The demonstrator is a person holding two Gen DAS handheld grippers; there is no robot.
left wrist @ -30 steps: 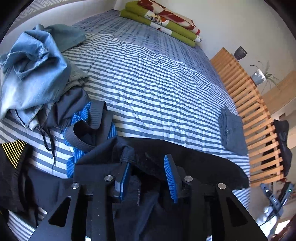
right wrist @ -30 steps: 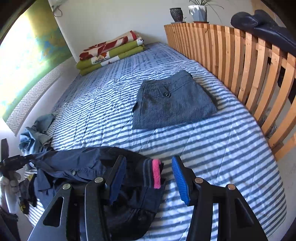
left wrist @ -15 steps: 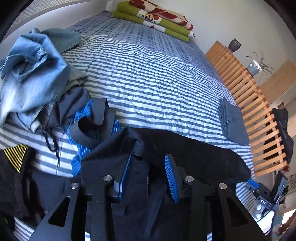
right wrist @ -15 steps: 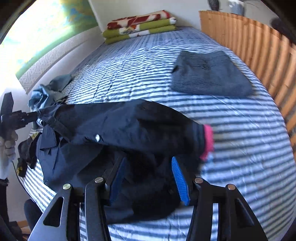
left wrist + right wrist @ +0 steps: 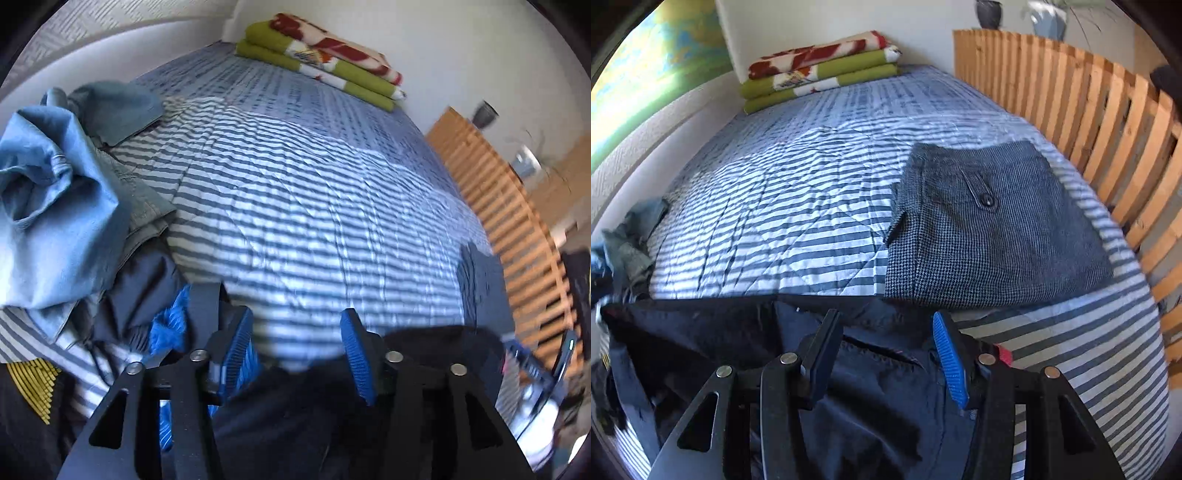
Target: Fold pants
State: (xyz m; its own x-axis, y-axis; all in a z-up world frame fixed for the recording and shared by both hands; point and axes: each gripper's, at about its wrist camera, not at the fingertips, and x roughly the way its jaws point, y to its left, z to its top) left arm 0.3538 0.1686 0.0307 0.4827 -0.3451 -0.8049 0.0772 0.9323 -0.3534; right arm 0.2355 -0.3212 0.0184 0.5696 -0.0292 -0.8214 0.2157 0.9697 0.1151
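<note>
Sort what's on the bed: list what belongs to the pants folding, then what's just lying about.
In the job:
- dark navy pants
- left gripper
- right gripper

Lying about:
- folded grey pants
- heap of clothes
- stacked blankets
- plant pots

Left gripper (image 5: 295, 350) and right gripper (image 5: 882, 350) both hold their fingers spread apart.
</note>
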